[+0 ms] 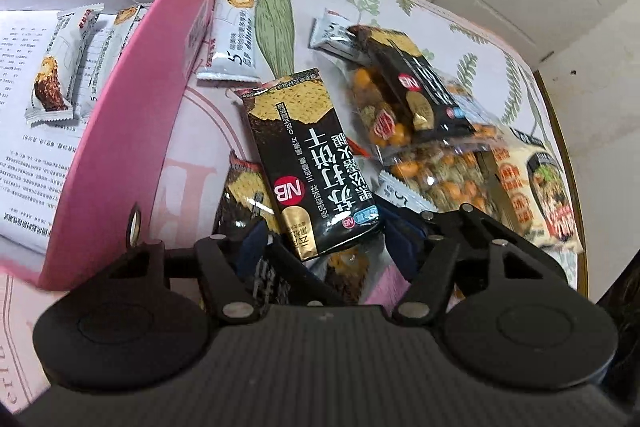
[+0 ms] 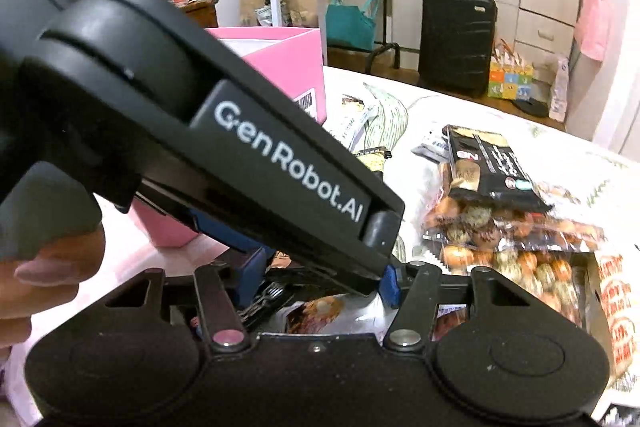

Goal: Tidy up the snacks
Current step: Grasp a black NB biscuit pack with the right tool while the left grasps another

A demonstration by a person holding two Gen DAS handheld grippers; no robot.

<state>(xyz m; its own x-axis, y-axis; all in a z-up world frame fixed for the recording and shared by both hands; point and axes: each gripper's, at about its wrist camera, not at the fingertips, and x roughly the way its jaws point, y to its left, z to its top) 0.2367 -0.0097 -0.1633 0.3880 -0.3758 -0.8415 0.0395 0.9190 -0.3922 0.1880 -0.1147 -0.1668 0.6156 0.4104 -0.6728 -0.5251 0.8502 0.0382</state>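
My left gripper (image 1: 326, 243) is open around the near end of a black NB cracker packet (image 1: 312, 163), its blue pads on either side and not pressing it. The packet lies on other black packets in the snack pile. The pink box (image 1: 132, 107) stands to the left and holds two white snack bars (image 1: 60, 67) on printed paper. My right gripper (image 2: 320, 291) is open low over a white pastry packet (image 2: 340, 311). The left gripper's body (image 2: 256, 163) crosses in front of it and hides much of the pile.
More snacks lie to the right: a second black packet (image 1: 412, 79), clear bags of nuts (image 1: 436, 179), a noodle pack (image 1: 548, 195), white bars (image 1: 236, 39). The table's rounded edge (image 1: 560, 131) runs at the right. A black suitcase (image 2: 456, 39) stands beyond the table.
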